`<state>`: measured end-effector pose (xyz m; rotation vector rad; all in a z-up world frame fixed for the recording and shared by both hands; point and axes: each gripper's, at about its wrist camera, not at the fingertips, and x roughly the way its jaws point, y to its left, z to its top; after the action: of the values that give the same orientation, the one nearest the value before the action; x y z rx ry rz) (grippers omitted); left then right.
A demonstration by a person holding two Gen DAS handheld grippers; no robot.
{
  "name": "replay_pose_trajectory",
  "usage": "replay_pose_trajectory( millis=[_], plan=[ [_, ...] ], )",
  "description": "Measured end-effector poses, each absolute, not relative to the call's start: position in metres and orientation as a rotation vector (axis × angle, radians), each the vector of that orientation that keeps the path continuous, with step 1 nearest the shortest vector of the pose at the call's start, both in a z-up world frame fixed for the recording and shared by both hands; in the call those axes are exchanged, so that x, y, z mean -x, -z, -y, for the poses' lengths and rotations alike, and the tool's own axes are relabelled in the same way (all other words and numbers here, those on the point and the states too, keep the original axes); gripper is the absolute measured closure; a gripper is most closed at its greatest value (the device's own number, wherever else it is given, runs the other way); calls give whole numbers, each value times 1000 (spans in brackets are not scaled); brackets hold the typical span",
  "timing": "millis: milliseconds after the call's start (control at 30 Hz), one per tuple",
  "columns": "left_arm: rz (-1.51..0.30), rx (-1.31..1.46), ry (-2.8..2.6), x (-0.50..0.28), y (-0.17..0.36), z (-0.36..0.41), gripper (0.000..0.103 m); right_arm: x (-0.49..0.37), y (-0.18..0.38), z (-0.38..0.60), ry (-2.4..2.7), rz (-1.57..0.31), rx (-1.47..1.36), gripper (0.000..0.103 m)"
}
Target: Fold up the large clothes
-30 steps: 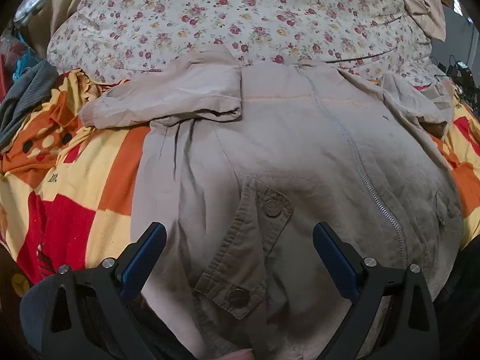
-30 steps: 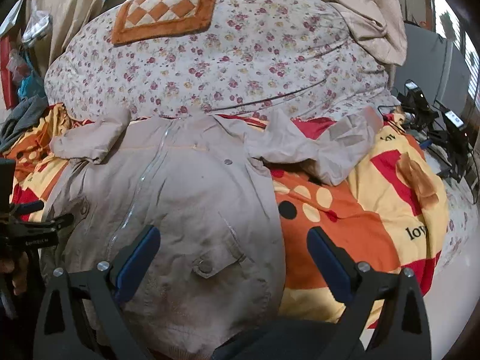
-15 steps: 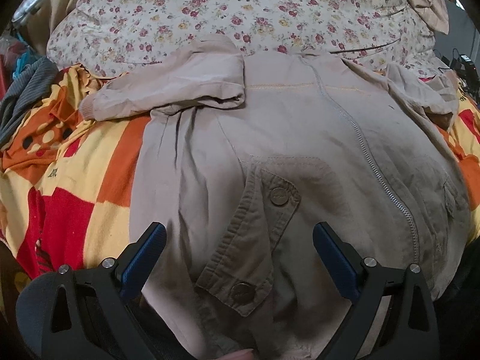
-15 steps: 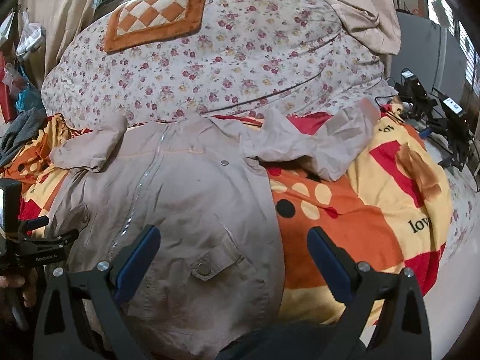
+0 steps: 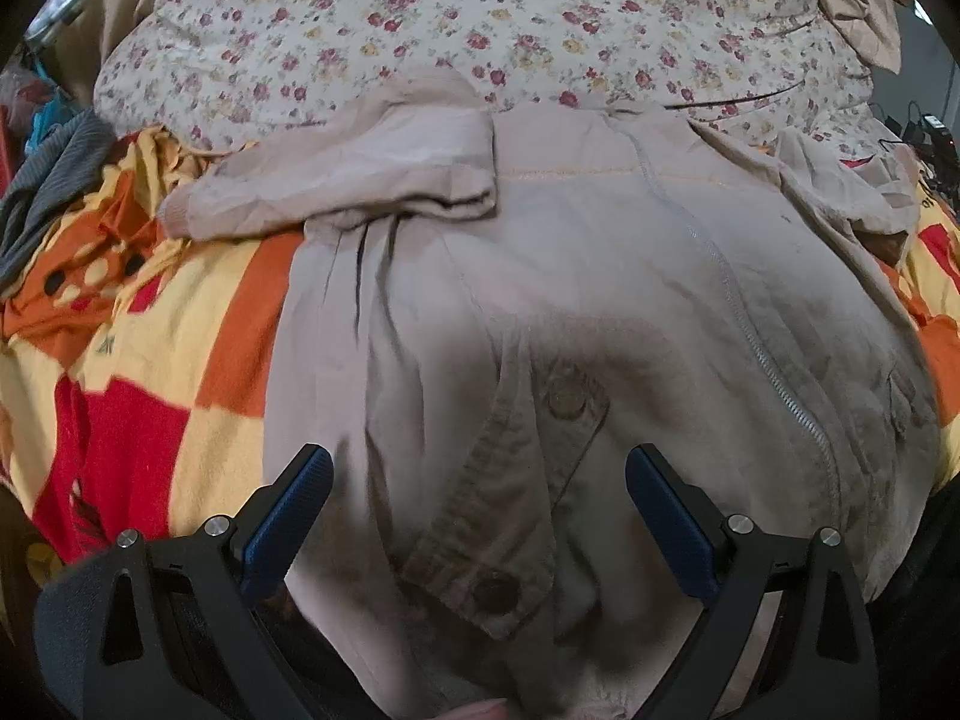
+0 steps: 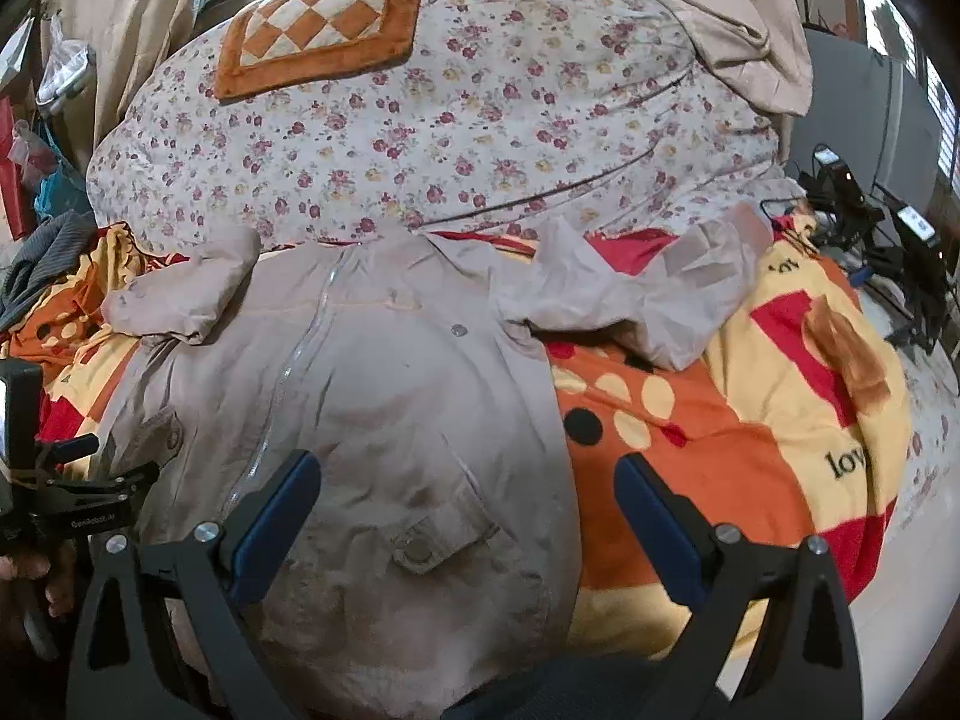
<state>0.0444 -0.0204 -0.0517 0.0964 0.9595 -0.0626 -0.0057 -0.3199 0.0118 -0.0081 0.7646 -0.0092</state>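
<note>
A beige zip-up jacket [image 5: 600, 300] lies front-up on a patterned blanket, hem toward me. Its left sleeve [image 5: 336, 180] lies folded across the shoulder; its right sleeve [image 6: 636, 300] lies crumpled out to the side. My left gripper [image 5: 477, 504] is open, low over the left flap pocket [image 5: 516, 492] near the hem. My right gripper [image 6: 465, 510] is open over the jacket's right pocket [image 6: 432, 540] and side edge. The left gripper's body shows at the left edge of the right wrist view [image 6: 60, 504]. Neither holds anything.
The jacket rests on a red, orange and yellow blanket [image 6: 750, 420]. A floral quilt [image 6: 450, 120] is heaped behind it with an orange checked cushion [image 6: 324, 24] on top. Grey cloth [image 5: 48, 192] lies at far left. Cables and devices [image 6: 870, 228] sit at far right.
Both grippers have moved slightly forward and lower over the jacket's hem area; the jacket looks a little nearer. Both stay open and the jacket has not moved.
</note>
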Motion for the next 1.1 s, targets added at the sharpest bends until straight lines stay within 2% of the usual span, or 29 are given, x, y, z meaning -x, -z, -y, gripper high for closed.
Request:
replay_pose_trajectory(
  millis=[133, 400, 567, 667, 733, 800, 867, 933, 1067, 1100],
  plan=[
    [-886, -119, 44, -67, 20, 10, 13, -20, -15, 317, 13, -765, 35, 3],
    [-900, -111, 100, -153, -11, -11, 13, -101, -22, 310, -13, -812, 29, 3],
    [-905, -64, 57, -183, 6, -18, 13, -160, -4, 299, -31, -853, 79, 3],
    [-949, -21, 47, -193, 33, -12, 13, -176, 30, 298, -34, -908, 55, 3],
    [-990, 21, 45, -196, 56, -7, 13, -181, 63, 298, -32, -1014, 26, 3],
    [-1027, 26, 43, -197, 78, -2, 11, -189, 81, 293, -40, -1123, 26, 15],
    [-1016, -15, 17, -195, 85, 4, 9, -190, 82, 288, -76, -1122, 34, 16],
    [-1014, -19, 15, -195, 86, 5, 9, -191, 86, 285, -86, -1138, 39, 15],
    [-979, -19, 29, -192, 89, 3, 7, -196, 99, 281, -57, -1168, 35, 0],
    [-976, -27, 25, -191, 88, 4, 7, -197, 101, 280, -51, -1168, 36, 0]
  ],
)
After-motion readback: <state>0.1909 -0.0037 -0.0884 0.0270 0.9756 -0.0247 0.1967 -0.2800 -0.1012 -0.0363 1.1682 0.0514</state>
